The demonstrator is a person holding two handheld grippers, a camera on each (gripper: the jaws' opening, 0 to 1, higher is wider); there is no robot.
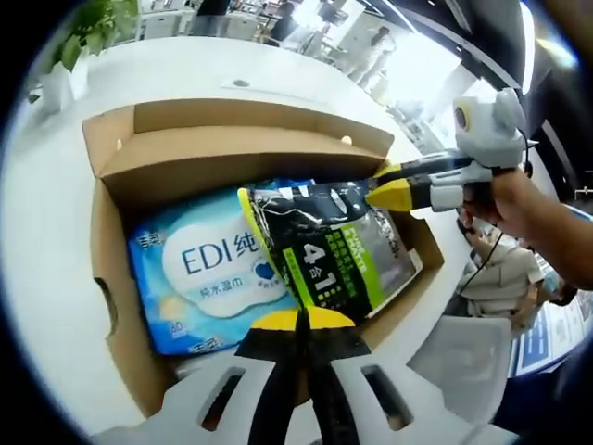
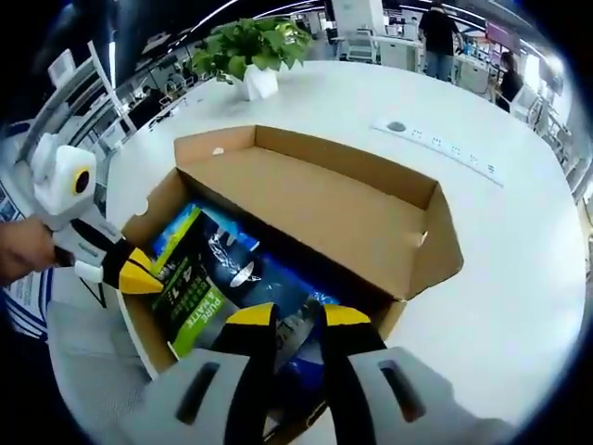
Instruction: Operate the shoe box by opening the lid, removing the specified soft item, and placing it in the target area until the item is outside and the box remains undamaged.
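Both grippers' fingers [image 1: 298, 320] clamped on black pouch [image 1: 338, 250].

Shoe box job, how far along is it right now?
Done: the shoe box lid is open. In hand: both grippers, left and right, pinch the black pouch, which is still inside the box. Left: lifting it out and setting it down on the white table.

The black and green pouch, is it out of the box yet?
Not yet. The black and green pouch sits tilted inside the open cardboard box, over the blue wipes pack, with both tools at its edges.
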